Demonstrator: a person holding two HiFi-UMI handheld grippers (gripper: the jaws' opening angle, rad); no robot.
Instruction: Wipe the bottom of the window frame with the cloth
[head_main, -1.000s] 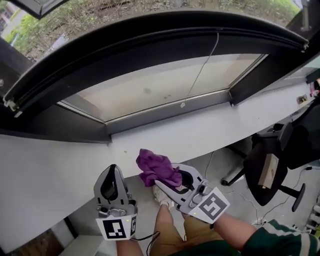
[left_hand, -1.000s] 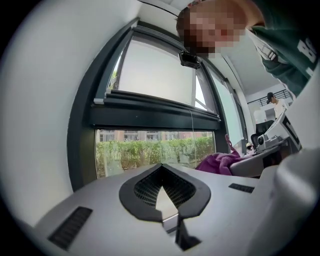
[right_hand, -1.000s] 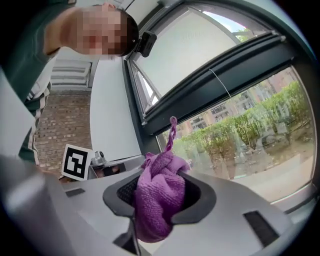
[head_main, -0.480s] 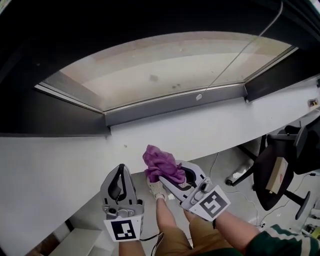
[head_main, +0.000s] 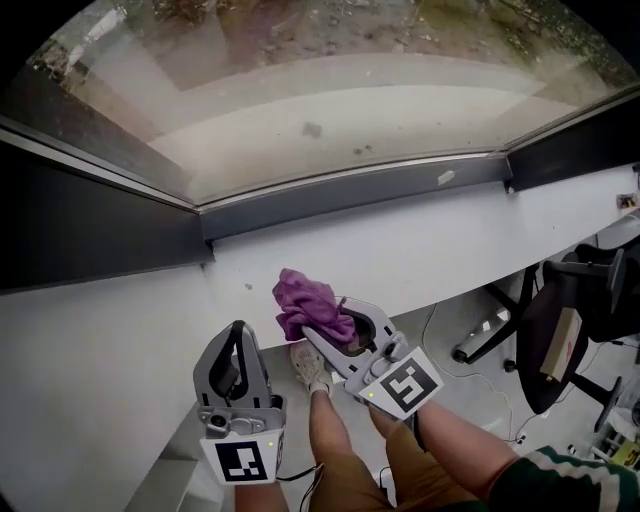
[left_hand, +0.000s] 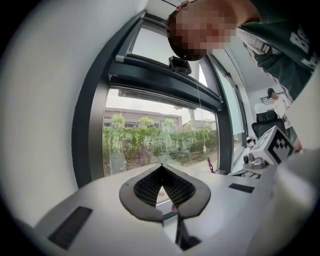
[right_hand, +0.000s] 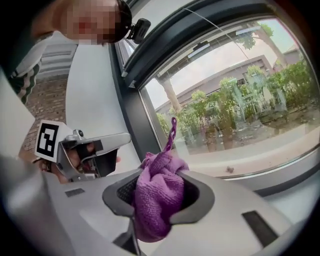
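Left tongs (left_hand: 161, 169): clenched on nothing, pads meeting at the tips; held low beside the person's legs, well apart from the window, and best kept there, out of the wiping path
Cloth (head_main: 305, 303): purple, bunched into a wad that stands proud of the right tongs; it hangs over the near edge of the white sill (head_main: 420, 250), not touching the frame
Right tongs (right_hand: 157, 189): clamped on the cloth, which fills the gap between the pads; the hold looks firm enough for a push
Step in hand: by my reading, carrying the wad forward to the rail; wiping not yet begun
Bottom frame rail (head_main: 350, 200): dark grey strip running across under the glass, beyond the sill
Doing it well: lead with the loose wad so that only fabric meets the rail; land at one corner, press lightly, and draw along the whole length in one steady stroke
Small white piece (head_main: 445, 178): lies on the rail toward the right; what it is I cannot tell, so ease over it
Risk: a flat angle could scrape hard tips on the rail
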